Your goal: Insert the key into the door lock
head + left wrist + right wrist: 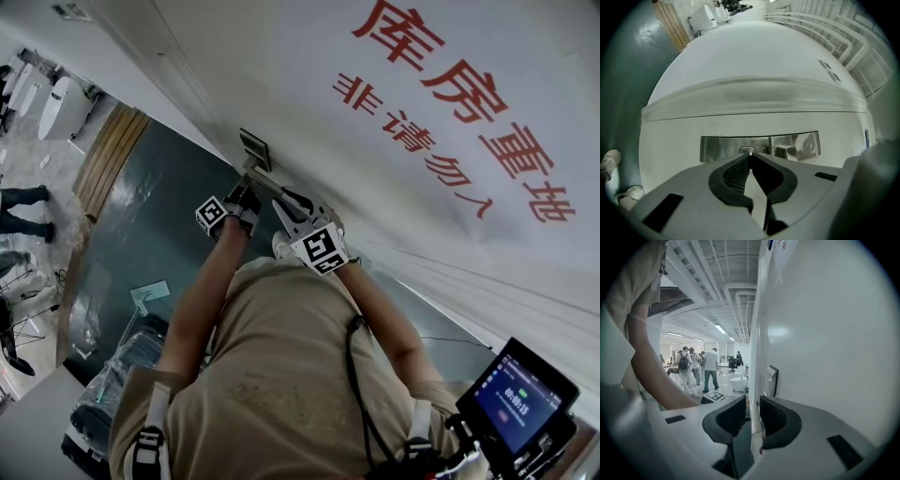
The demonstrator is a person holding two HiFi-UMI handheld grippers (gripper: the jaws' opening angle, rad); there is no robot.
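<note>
Plainly, red lettering on white door reads 库房重地, 非请勿入.

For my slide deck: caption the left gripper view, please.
Left gripper, jaws shut on a thin key, tips at the keyhole in the door's steel lock plate.

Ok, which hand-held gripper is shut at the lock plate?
The left hand-held gripper: jaws together on a thin key at the steel lock plate. The right hand-held gripper stands open beside the door.
</note>
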